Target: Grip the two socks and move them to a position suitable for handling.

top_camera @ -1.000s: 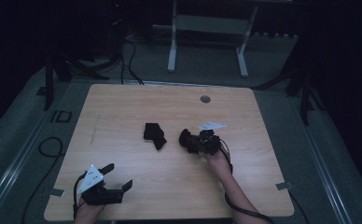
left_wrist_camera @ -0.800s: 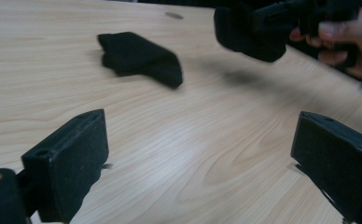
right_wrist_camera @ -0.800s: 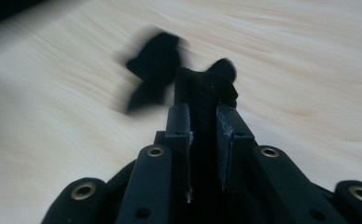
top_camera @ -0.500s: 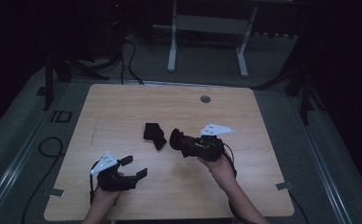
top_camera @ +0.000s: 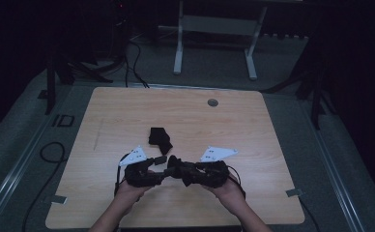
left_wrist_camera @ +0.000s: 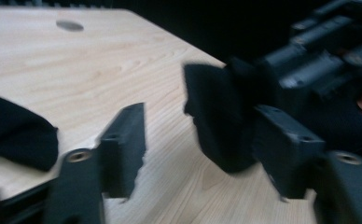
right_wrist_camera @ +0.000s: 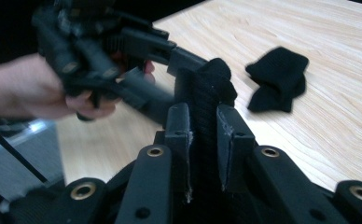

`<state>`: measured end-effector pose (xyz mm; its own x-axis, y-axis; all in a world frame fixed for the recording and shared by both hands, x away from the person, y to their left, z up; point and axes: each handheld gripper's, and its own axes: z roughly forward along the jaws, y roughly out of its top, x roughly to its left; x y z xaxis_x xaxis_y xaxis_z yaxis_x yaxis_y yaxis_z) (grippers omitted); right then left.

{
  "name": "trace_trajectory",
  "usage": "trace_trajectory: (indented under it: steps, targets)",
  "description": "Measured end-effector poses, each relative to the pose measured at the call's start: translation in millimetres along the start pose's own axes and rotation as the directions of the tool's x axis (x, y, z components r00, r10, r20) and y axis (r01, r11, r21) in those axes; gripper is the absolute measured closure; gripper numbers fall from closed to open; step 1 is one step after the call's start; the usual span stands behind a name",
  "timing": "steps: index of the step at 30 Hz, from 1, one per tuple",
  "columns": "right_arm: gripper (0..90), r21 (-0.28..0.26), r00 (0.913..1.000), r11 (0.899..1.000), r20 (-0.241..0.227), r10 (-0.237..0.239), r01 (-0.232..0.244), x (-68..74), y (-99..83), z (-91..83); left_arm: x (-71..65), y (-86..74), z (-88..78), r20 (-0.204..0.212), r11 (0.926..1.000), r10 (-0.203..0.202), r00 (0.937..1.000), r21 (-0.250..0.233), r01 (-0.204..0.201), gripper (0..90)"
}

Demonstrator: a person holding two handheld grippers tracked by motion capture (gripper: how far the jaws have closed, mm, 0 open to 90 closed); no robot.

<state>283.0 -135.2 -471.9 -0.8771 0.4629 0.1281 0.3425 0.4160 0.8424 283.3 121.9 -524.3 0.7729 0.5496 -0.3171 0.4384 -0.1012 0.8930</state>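
**Handover of a black cloth piece, near the table's front edge**

At the left, the left gripper (top_camera: 160,164) is held low over the wooden table (top_camera: 272,145), pointing toward its partner. Its jaws stand apart, released, with nothing between them; in the left gripper view one jaw is already alongside the dark fabric while the other is clear of it over bare wood.

Between the two tools hangs the held black cloth (right_wrist_camera: 206,93), a small dark piece of fabric lifted off the table and offered end-on toward the left gripper's open jaws.

At the right, the right gripper (right_wrist_camera: 202,135) is clenched on that cloth: in its own view the two jaws press the fabric from both sides, and the free end sticks out beyond them.

Farther back, a second black cloth (top_camera: 160,139) lies crumpled on the table, just beyond the grippers and apart from both.

The step in hand looks like a transfer, or a two-handed grasp to spread or fold the piece. The next move calls for the left gripper to ease a little farther on so that the free end sits squarely between its jaws, then to close on it before the right lets go or pulls. Closing too soon may catch only an edge.
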Motion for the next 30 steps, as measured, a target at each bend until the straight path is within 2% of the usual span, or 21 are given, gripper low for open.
trace_trajectory:
  steps: [1, 2, 3, 4, 5, 8, 11, 13, 14, 16, 19, 22, 24, 27, 28, 30]
  targets:
    - [76.2, 0.004, 1.0000, 1.000, 0.006, 0.001, -0.001, -0.4, -1.9, -0.1, 0.9, -1.0, 2.9, 0.000, 0.9999, 0.005, 1.0000, 0.016, -0.005, 42.6]
    - [76.2, 0.000, 0.9999, 1.000, 0.003, 0.010, -0.010, -2.0, -3.6, -0.7, 2.0, -1.7, 4.9, 0.025, 0.9996, 0.008, 0.9997, 0.025, -0.009, 45.6]
    - [76.2, 0.004, 0.9999, 1.000, 0.012, 0.007, -0.007, -3.0, -4.8, -1.6, 2.6, -2.2, 7.0, 0.063, 0.9996, 0.003, 0.9980, 0.027, -0.005, 54.0]
    - [76.2, 0.003, 0.9998, 1.000, 0.019, 0.010, -0.010, -4.4, -5.9, -2.9, 2.6, -2.1, 9.0, 0.072, 0.9993, 0.002, 0.9974, 0.036, -0.004, 55.8]
    - [76.2, -0.005, 0.9996, 1.000, 0.013, 0.023, -0.023, -6.0, -6.7, -4.5, 2.4, -2.4, 12.2, 0.096, 0.9990, 0.007, 0.9954, 0.043, -0.011, 61.2]
    - [76.2, -0.010, 0.9991, 0.999, 0.021, 0.036, -0.036, -10.9, -10.4, -8.1, -0.5, -1.6, 18.1, 0.101, 0.9983, 0.015, 0.9948, 0.054, -0.021, 86.7]
    - [76.2, 0.003, 0.9982, 1.000, 0.052, 0.029, -0.029, -14.5, -16.0, -9.6, -6.9, -1.2, 21.8, 0.073, 0.9938, 0.052, 0.9959, 0.095, -0.059, 88.5]
    - [76.1, 0.009, 0.9978, 0.999, 0.043, 0.050, -0.050, -17.8, -20.9, -9.5, -11.2, -1.6, 23.9, 0.059, 0.9874, 0.079, 0.9951, 0.133, -0.086, 88.7]
    - [76.0, 0.025, 0.9977, 0.999, 0.058, 0.034, -0.036, -17.8, -23.9, -7.8, -12.4, -2.1, 24.7, 0.044, 0.9843, 0.089, 0.9951, 0.149, -0.094, 88.8]
    - [75.8, 0.053, 0.9971, 0.998, 0.075, 0.012, -0.016, -17.7, -30.4, -3.0, -12.4, -3.9, 27.5, 0.038, 0.9778, 0.077, 0.9963, 0.193, -0.083, 88.8]
    - [73.7, 0.081, 0.9978, 0.996, 0.053, 0.040, -0.044, -22.3, -40.2, 5.1, -9.6, -8.8, 30.8, 0.036, 0.9696, 0.056, 0.9978, 0.236, -0.063, 88.7]
    - [57.6, 0.109, 0.9967, 0.991, 0.036, 0.073, -0.077, -27.9, -45.6, 9.5, -6.2, -14.7, 32.4, 0.026, 0.9634, 0.038, 0.9989, 0.265, -0.043, 88.7]
    - [46.2, 0.115, 0.9955, 0.989, 0.046, 0.083, -0.088, -33.2, -45.8, 6.7, -3.3, -17.3, 31.7, 0.008, 0.9606, 0.021, 0.9998, 0.277, -0.022, 88.7]
    - [46.2, 0.109, 0.9922, 0.988, 0.077, 0.099, -0.107, -41.3, -47.5, -0.7, 0.8, -19.8, 30.6, -0.008, 0.9555, 0.010, 0.9999, 0.295, -0.007, 88.7]
    - [46.5, 0.109, 0.9906, 0.987, 0.085, 0.107, -0.116, -45.3, -49.7, -2.6, 2.5, -20.9, 30.6, -0.003, 0.9532, -0.005, 1.0000, 0.302, 0.006, 88.7]
    - [47.8, 0.121, 0.9826, 0.983, 0.139, 0.123, -0.140, -56.5, -56.1, -3.0, 3.7, -22.3, 31.0, -0.009, 0.9488, -0.004, 1.0000, 0.316, 0.006, 88.7]
